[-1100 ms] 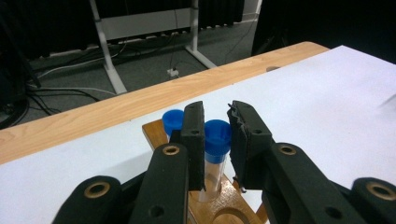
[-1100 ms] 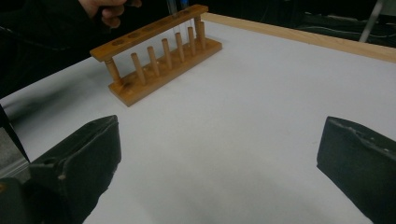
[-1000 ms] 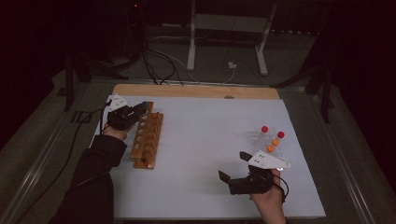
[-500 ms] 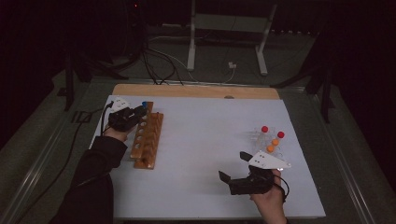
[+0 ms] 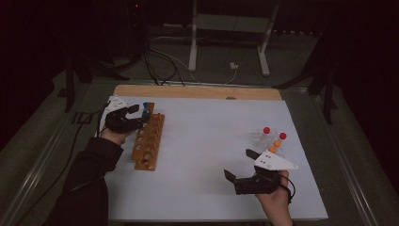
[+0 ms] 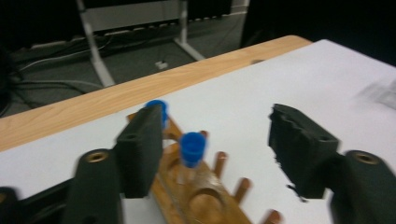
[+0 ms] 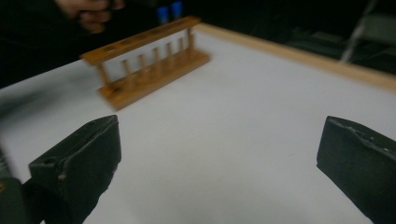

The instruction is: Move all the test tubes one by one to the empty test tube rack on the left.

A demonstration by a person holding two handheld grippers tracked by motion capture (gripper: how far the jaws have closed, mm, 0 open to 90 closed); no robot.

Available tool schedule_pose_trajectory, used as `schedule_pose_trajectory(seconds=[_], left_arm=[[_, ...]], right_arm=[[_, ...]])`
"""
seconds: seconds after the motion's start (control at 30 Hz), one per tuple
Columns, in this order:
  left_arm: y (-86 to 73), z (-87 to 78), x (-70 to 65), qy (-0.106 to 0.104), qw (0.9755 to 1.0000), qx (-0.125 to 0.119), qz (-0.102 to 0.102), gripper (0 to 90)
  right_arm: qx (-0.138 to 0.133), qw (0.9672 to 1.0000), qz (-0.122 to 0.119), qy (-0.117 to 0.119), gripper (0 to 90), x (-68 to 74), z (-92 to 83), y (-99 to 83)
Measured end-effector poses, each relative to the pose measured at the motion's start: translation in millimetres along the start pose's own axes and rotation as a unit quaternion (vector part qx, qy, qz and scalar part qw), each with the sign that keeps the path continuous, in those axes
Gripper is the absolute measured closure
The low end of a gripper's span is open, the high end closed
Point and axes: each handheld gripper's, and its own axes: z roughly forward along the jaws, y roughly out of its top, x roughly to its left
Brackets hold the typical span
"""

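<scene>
I'm holding my left hand-held gripper [image 5: 135, 116] at the far end of the wooden tube rack [image 5: 148, 140], on the left side of the desk [image 5: 207, 141]. Its jaws are spread wide and gripping nothing — in the left gripper view [image 6: 215, 144] they are standing apart with two blue-capped tubes [image 6: 191, 150] in the rack showing between them. One of those tubes is sitting partly behind the left jaw. From the high view the blue caps [image 5: 146, 107] are showing at the rack's far end, just beside my left jaws; I cannot tell whether a jaw is touching them.

My right hand-held gripper [image 5: 241, 165] is hovering near the front right of the desk, jaws wide open and empty — the right gripper view [image 7: 219, 158] is looking across bare white surface toward the rack [image 7: 147, 60], well apart from it.

A small cluster of tubes with red and orange caps [image 5: 273, 139] is lying on the right side of the desk, just beyond my right hand [image 5: 275, 200]. The tubes are too small to count reliably.

The desk's white sheet is leaving a strip of wooden edge [image 5: 197, 91] bare along the far side.
</scene>
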Motion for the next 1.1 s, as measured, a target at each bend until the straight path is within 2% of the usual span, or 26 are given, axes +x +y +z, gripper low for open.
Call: schedule_pose_trajectory(seconds=[0.13,0.23,0.3,0.37,0.53,0.6,0.7,0.83,0.9,0.97,1.1], left_arm=[[-0.1,-12.6,-11.8,-0.022,0.9997,0.003,0.008,17.5],[-2.0,-21.3,-19.8,-0.051,0.9987,0.001,0.006,12.8],[-3.7,-26.0,-25.4,-0.072,0.9974,0.001,0.004,9.6],[-5.4,-30.4,-32.2,-0.087,0.9962,-0.001,0.006,4.5],[-11.1,-37.4,-49.9,-0.113,0.9935,0.002,0.014,2.6],[-13.4,-39.7,-57.0,-0.125,0.992,0.002,0.018,2.6],[-16.6,-42.3,-66.5,-0.143,0.9895,0.001,0.023,2.6],[-19.4,-45.1,-79.0,-0.159,0.9869,-0.004,0.029,2.6],[-19.9,-45.7,-84.8,-0.169,0.9849,-0.003,0.034,2.6],[-20.5,-45.8,-89.8,-0.171,0.9843,-0.003,0.043,2.6],[-21.6,-45.2,-95.6,-0.18,0.9826,-0.002,0.045,2.6]], right_arm=[[-0.007,0.9999,-0.008,-0.01,0.0,-6.8,-6.5,3.6],[-0.013,0.9996,-0.01,-0.021,0.0,-13.0,-12.2,5.2],[-0.016,0.9996,0.004,-0.021,0.0,-18.8,-16.7,6.5],[-0.021,0.9992,0.007,-0.034,0.0,-25.4,-22.0,7.5],[-0.028,0.9975,0.013,-0.063,0.0,-39.5,-35.3,8.2],[-0.029,0.9967,0.025,-0.071,0.0,-46.3,-41.2,7.5],[-0.031,0.9939,0.037,-0.099,0.0,-55.2,-49.4,4.7],[-0.037,0.9882,0.067,-0.133,0.0,-66.4,-57.2,-0.9],[-0.031,0.9862,0.072,-0.146,0.0,-70.5,-59.4,-5.2],[-0.028,0.9848,0.077,-0.153,0.0,-73.2,-60.5,-9.1],[-0.011,0.983,0.082,-0.164,0.0,-78.8,-61.1,-17.7]])
